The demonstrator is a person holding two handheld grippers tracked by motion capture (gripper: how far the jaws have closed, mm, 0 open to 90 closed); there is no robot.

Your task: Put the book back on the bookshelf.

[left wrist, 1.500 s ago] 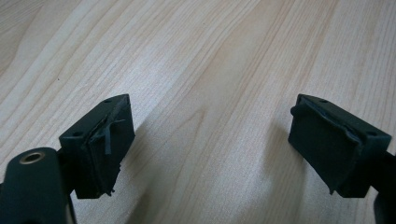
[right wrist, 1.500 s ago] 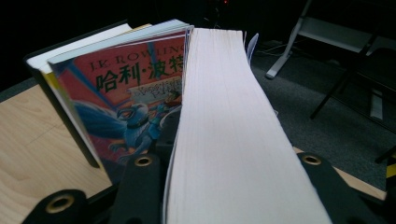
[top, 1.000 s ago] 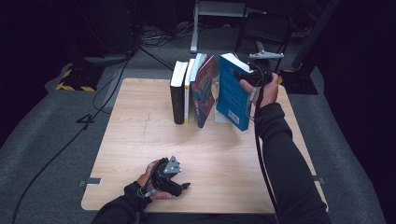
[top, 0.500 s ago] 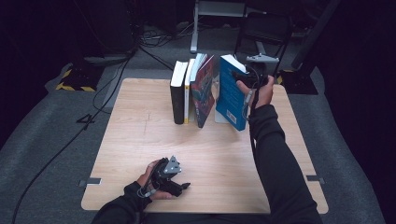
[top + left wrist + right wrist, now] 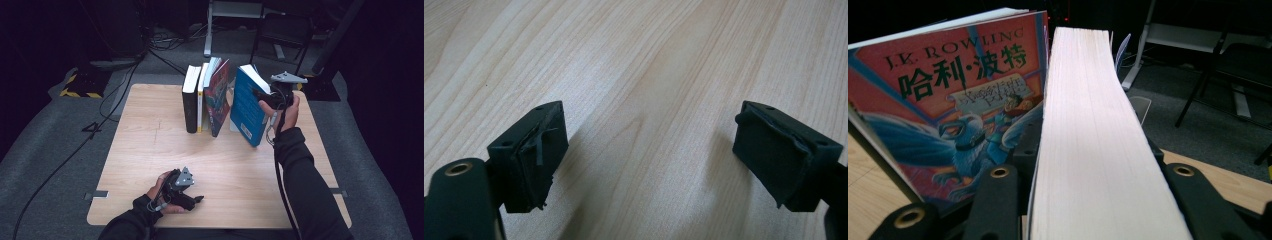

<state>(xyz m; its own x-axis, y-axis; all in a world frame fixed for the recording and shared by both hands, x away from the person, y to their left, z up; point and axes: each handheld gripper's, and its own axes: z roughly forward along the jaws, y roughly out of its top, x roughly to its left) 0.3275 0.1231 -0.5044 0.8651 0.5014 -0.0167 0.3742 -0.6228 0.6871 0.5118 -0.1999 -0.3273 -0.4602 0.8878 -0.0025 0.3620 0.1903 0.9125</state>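
Wooden table [image 5: 150, 165], right gripper [image 5: 267, 97] raised – clamping blue book [image 5: 247, 112], tilted

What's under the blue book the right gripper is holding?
The blue book, clamped in the right gripper, tilts with its near lower corner over the bare table. Its far edge is hidden.

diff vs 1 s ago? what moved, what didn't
The right gripper, clamped on the blue book, has come slightly down and toward the near edge, and the book came with it; it stands tilted, apart from the row. No grab or release. Unchanged: the left gripper rests open on the table near the front edge, and the black book, yellow-spined book and leaning red book stay put.
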